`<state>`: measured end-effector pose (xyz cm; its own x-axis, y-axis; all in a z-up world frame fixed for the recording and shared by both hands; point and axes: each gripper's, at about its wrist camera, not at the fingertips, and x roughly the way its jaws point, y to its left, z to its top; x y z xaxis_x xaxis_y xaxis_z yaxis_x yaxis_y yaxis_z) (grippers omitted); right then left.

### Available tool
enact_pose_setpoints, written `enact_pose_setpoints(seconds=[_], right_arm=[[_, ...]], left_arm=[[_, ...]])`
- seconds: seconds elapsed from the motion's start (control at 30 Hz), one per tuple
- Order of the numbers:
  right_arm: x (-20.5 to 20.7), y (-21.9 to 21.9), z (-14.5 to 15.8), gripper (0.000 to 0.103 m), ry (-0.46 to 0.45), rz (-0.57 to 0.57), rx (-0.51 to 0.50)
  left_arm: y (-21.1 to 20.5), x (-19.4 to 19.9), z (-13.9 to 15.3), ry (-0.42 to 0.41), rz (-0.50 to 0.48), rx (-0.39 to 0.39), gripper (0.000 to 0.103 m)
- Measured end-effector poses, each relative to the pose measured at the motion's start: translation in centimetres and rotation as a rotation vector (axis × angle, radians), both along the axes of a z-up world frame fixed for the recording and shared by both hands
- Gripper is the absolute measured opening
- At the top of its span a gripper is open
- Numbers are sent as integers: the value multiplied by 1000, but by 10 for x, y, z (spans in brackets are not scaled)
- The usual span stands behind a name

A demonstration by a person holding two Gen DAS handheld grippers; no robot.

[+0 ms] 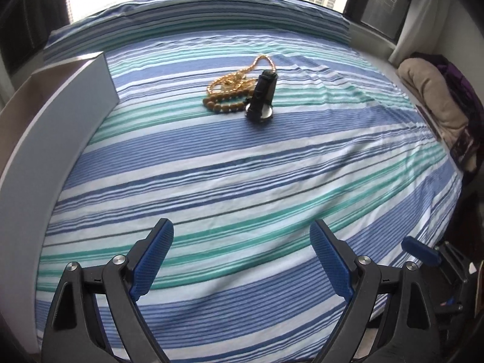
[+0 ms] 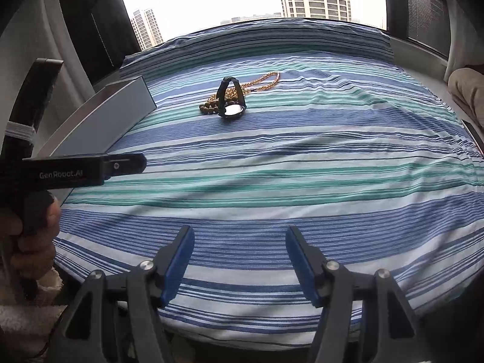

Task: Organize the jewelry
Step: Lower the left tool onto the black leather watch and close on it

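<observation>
A small heap of jewelry lies on the striped bedsheet [image 1: 242,163] toward its far side. In it are a gold chain [image 1: 242,75], a brown bead bracelet [image 1: 224,104] and a black-strapped watch [image 1: 263,96] standing on its face. The right wrist view shows the same watch [image 2: 231,99], beads [image 2: 208,107] and chain [image 2: 266,80]. My left gripper [image 1: 242,242] hangs open over the near part of the sheet, far short of the heap, nothing between its blue pads. My right gripper [image 2: 240,248] is also open and empty, well short of the heap.
A grey open box [image 1: 60,115] stands on the bed at the left, also seen as the grey box [image 2: 99,127]. A hand holding the left gripper's black body [image 2: 75,171] fills the left edge. A beige bundle [image 1: 435,103] lies at the right. A window runs behind the bed.
</observation>
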<state>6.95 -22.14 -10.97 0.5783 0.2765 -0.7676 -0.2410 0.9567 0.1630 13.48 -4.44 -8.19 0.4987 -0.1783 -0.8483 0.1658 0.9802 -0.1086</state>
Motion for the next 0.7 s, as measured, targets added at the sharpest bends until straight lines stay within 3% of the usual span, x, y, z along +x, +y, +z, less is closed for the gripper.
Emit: enact_pose_setpoints(seconds=[0.17,0.43,0.63,0.7], right_arm=[[1,-10,3,64,-9,-14,13],[1,-22,3,64,-12,-30,38],[1,-29,-3,64,3,-33,49],[3,-31,-5,64,11,-34,53]], left_arm=[[-27,54,-1,-41,-46,-23,92],[-50,138,-27,-74,-41,21,92],[-66,159,-36,-96,-91,112,86],[-72,161,-36,-110,-118,139,76]])
